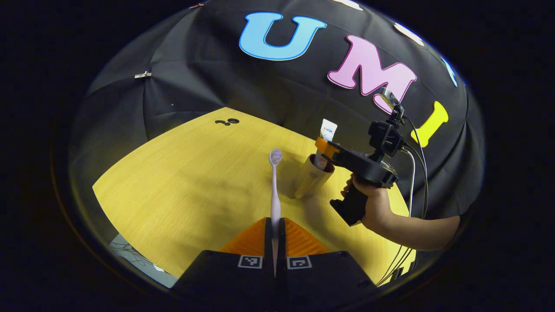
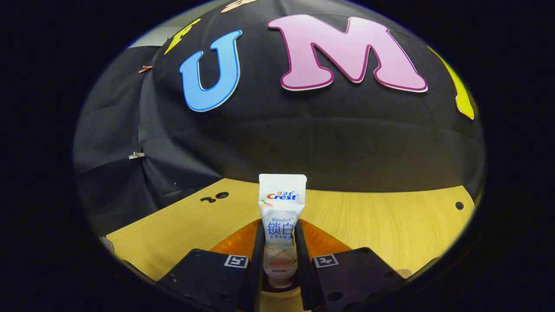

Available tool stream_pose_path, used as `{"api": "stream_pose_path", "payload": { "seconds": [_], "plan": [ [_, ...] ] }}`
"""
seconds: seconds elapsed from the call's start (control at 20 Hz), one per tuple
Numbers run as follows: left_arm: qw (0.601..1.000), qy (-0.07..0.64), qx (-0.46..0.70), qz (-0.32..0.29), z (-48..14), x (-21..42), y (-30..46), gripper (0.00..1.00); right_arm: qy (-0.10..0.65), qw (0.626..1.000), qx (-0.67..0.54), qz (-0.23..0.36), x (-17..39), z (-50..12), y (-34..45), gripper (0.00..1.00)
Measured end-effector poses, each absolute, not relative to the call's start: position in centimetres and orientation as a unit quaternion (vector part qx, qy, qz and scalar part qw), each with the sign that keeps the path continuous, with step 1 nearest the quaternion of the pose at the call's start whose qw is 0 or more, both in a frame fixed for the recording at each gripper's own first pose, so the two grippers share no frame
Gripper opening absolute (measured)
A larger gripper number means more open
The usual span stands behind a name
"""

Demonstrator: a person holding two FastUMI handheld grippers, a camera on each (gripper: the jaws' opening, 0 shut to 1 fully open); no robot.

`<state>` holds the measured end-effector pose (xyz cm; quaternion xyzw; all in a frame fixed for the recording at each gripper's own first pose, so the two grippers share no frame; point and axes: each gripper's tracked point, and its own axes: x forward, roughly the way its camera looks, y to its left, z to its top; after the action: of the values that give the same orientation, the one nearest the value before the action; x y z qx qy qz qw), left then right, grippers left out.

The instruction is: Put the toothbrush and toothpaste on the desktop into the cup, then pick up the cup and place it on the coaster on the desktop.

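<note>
Left tongs (image 1: 275,234) at 6 o'clock in the left gripper view, closed tight on the toothbrush (image 1: 275,190) handle; brush points away toward 12, head up, off the desk (image 1: 173,195). Just past it, approx 1 o'clock, the cup (image 1: 313,177) stands on the desk w/ the toothpaste (image 1: 326,138) tube going in, lower end inside the rim. Right tongs (image 1: 323,149) pinch that tube from the 3 o'clock side; in the right gripper view right tongs (image 2: 279,247) clamp the tube mid-body, cup rim just below. Judged progress: paste nearly dropped in, not released; brush lifted but not in cup; cup-to-coaster step untouched, coaster can't be made out. Right hand (image 1: 368,203) grips the pistol handle, forearm coming in from 4 o'clock, roughly level.
</note>
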<state>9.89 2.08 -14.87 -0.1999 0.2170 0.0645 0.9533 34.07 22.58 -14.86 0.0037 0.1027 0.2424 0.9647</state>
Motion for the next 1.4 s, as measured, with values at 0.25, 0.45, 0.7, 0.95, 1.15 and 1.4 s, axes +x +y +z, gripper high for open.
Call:
{"api": "stream_pose_path", "payload": {
  "seconds": [0.25,0.45,0.7,0.95,1.15,1.4],
  "plan": [
    [0.957,0.215,-0.186,0.061,-14.4,10.7,1.6,0.06,0.106,0.960,0.011,0.258,31.7,-13.2,21.4,0.98],
    [0.968,0.188,-0.165,0.036,-12.2,13.1,0.4,0.06,0.096,0.960,0.016,0.264,28.5,-10.1,18.5,0.98],
    [0.977,0.134,-0.167,-0.009,-8.5,17.4,-2.1,0.06,0.091,0.964,0.012,0.251,25.6,-8.3,12.9,0.98],
    [0.982,0.076,-0.163,-0.051,-4.8,21.6,-5.4,0.06,0.113,0.972,-0.004,0.204,25.8,-9.2,5.8,0.98],
    [0.986,0.039,-0.147,-0.068,-3.1,24.9,-7.9,0.06,0.120,0.978,-0.006,0.170,25.3,-9.8,1.5,0.98],
    [0.995,0.005,-0.068,-0.070,-2.8,28.6,-9.5,0.06,0.141,0.978,-0.003,0.153,24.3,-12.0,-1.0,0.98]
  ]
}}
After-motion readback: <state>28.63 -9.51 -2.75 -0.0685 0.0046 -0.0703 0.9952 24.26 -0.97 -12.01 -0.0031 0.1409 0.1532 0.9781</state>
